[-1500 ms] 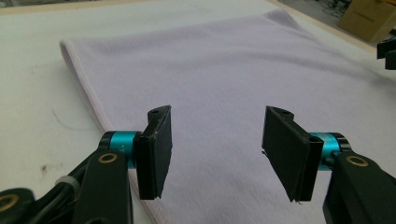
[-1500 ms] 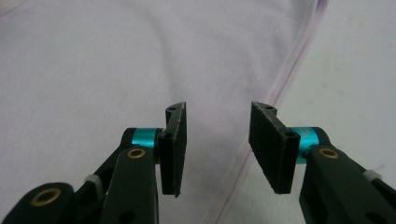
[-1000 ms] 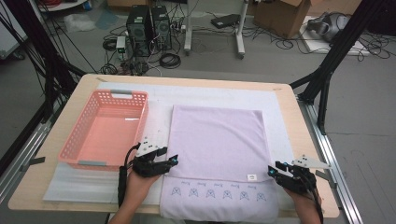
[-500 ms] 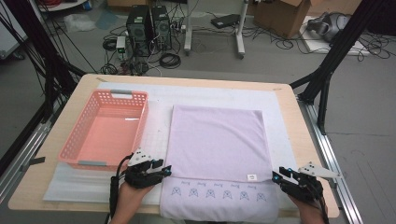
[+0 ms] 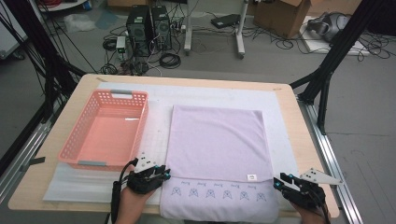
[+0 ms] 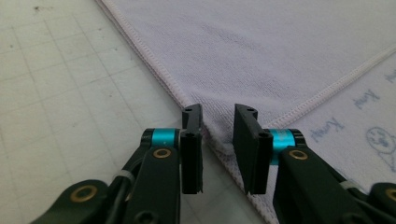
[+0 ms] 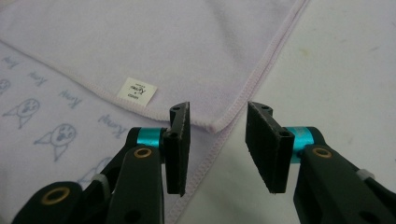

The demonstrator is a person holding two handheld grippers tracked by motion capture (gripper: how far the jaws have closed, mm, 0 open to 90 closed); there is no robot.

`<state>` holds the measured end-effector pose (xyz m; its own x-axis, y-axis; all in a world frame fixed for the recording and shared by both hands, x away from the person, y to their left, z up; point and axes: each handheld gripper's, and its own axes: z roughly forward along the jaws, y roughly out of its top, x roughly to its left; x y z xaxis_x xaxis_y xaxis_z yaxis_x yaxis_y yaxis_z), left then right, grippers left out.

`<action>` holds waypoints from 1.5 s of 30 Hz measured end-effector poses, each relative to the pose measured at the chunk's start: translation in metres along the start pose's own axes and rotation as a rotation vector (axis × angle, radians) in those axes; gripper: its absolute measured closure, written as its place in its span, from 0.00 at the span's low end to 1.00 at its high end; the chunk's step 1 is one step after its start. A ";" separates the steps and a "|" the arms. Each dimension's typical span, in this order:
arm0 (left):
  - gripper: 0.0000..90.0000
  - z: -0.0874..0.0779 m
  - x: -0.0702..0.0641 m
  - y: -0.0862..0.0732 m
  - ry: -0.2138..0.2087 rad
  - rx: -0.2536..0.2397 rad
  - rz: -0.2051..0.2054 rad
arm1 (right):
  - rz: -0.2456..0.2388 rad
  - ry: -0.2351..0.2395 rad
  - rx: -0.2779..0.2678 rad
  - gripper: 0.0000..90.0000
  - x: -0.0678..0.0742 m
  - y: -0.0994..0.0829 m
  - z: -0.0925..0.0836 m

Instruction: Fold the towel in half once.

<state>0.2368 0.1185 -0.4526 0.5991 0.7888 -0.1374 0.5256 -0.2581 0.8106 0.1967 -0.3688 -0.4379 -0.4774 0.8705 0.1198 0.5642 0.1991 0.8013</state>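
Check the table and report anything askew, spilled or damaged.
Nothing stands out. The lilac towel lies flat and square on the white mat, its upper layer folded short so the printed strip shows along the near edge. The pink basket stands upright beside it.

I see the lilac towel [image 5: 216,144] lying flat on the white mat, folded so its upper layer stops short of the near edge, leaving a strip of printed blue faces and a small white label [image 5: 251,177] showing.
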 end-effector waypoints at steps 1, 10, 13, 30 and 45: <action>0.87 -0.001 -0.002 -0.001 0.013 -0.010 0.008 | -0.003 -0.002 -0.001 0.66 0.000 -0.001 -0.001; 0.97 -0.008 -0.005 0.001 -0.018 -0.083 -0.003 | -0.004 0.006 0.006 0.66 0.002 -0.002 0.000; 0.97 -0.010 -0.006 0.002 -0.026 -0.099 0.002 | -0.007 0.004 0.014 0.65 0.003 -0.002 0.002; 0.98 -0.010 -0.005 0.002 -0.045 -0.091 -0.033 | -0.148 -0.036 0.078 0.93 0.015 0.004 0.025; 0.98 -0.021 -0.007 0.000 -0.059 -0.127 -0.063 | -0.129 -0.010 0.029 0.98 0.012 0.001 0.009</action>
<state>0.2196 0.1244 -0.4401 0.6035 0.7662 -0.2206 0.4848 -0.1330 0.8644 0.1975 -0.3540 -0.4411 -0.5410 0.8409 0.0108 0.5176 0.3228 0.7924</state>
